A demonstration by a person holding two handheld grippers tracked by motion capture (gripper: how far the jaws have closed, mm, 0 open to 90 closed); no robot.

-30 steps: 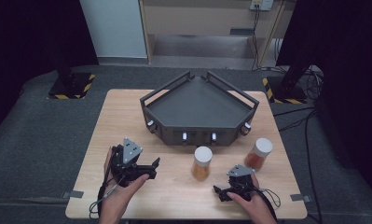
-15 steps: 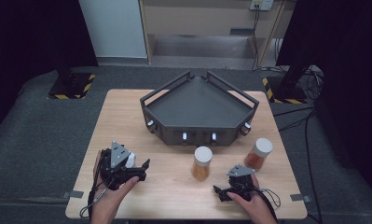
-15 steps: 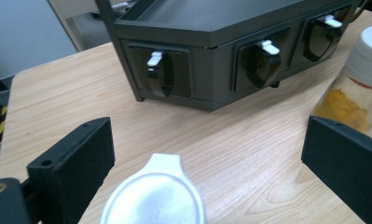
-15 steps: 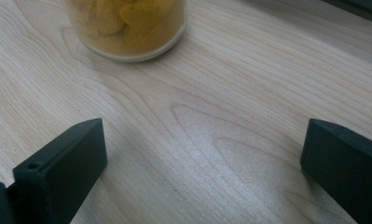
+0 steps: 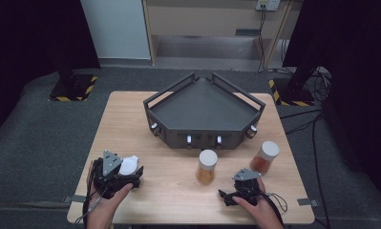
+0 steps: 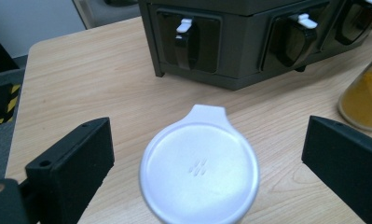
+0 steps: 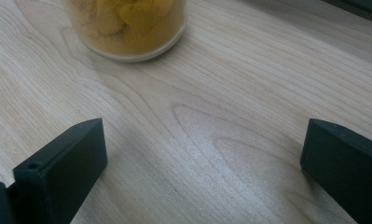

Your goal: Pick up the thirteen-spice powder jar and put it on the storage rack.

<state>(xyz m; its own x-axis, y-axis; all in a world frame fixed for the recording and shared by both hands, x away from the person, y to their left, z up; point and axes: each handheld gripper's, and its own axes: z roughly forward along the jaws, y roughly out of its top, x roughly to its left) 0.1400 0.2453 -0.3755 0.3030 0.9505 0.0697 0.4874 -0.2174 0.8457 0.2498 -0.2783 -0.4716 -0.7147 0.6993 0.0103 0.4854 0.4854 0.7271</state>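
My left gripper (image 5: 132,174) is near the table's front left, open. Between its wide-apart jaws stands a round white lid (image 6: 200,168) with a small tab; neither jaw touches it, and what is under it is hidden. That white lid (image 5: 129,165) also shows in the high view beside the gripper. My right gripper (image 5: 225,196) rests near the front right, open with bare wood between its jaws (image 7: 204,140). A jar of yellow powder (image 5: 207,167) stands just ahead of it, and its base (image 7: 127,28) appears in the right gripper view.
A dark five-sided tray rack (image 5: 205,112) with white-tipped levers on its front (image 6: 249,46) takes up the table's far middle. A second white-lidded jar with orange-red contents (image 5: 264,157) stands right of the yellow one. The table's front edge is close to both hands.
My left gripper has moved left and toward the front edge, and the white lid now shows at its jaws. The right gripper and both jars have stayed put.
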